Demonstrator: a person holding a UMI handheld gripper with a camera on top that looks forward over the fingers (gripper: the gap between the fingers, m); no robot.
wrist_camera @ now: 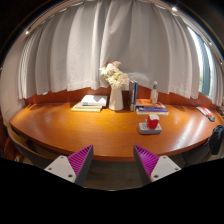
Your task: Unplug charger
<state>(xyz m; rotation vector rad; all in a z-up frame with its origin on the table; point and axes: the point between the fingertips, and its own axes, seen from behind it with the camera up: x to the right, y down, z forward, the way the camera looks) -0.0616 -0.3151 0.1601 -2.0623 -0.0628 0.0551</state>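
My gripper (112, 160) is open and empty, its magenta pads (81, 160) wide apart above the near edge of a wooden table (90, 130). Beyond the right finger, on the table, a small red object stands on a flat white and grey base (150, 125); I cannot tell whether it is the charger. It lies well ahead of the fingers, apart from them.
A white vase of white flowers (116, 88) stands at the table's back centre. Books (90, 102) lie to its left, and a bottle (154, 92) and more books (150, 106) to its right. A dark object (217, 140) is at the right edge. Curtains (110, 40) hang behind.
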